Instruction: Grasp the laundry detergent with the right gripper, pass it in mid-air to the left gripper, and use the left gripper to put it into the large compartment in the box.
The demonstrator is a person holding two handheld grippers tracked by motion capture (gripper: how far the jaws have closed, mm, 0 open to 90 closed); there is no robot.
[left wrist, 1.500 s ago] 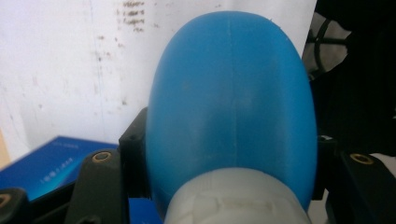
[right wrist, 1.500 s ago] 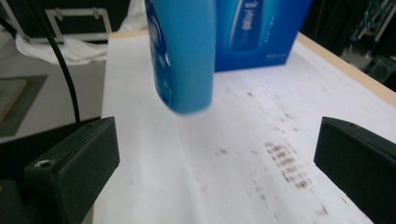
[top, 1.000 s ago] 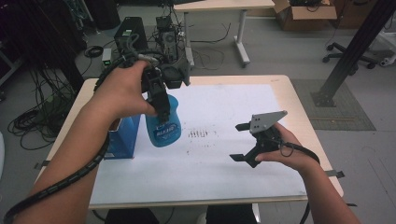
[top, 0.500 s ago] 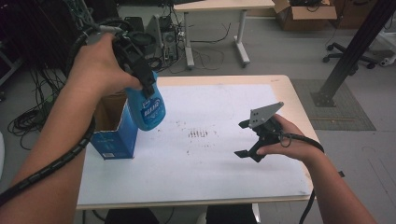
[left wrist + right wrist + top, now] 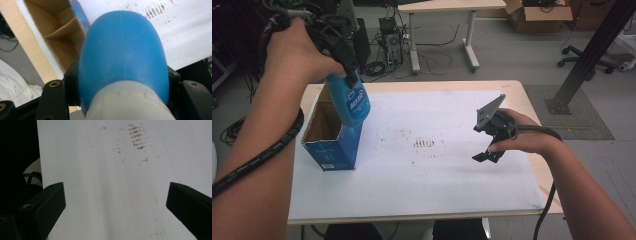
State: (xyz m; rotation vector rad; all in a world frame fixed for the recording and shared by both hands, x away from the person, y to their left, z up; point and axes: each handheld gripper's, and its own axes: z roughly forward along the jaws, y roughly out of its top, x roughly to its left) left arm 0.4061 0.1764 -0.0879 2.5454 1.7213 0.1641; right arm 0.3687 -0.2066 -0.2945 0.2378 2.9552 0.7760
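The left arm is raised over the tabletop's (image 5: 522, 95) left end, its hand tipping the left tongs (image 5: 343, 50) downward. These tongs are clamped on the neck of a blue bottle (image 5: 352, 102), which hangs tilted in the air above the open cardboard box (image 5: 332, 150). The right hand holds the right tongs (image 5: 486, 142) low over the white sheet (image 5: 452, 175), jaws spread wide with nothing between them.

White lettering on blue bottle (image 5: 352, 102), above blue box (image 5: 334, 150): too blurred to read. Box print illegible too.
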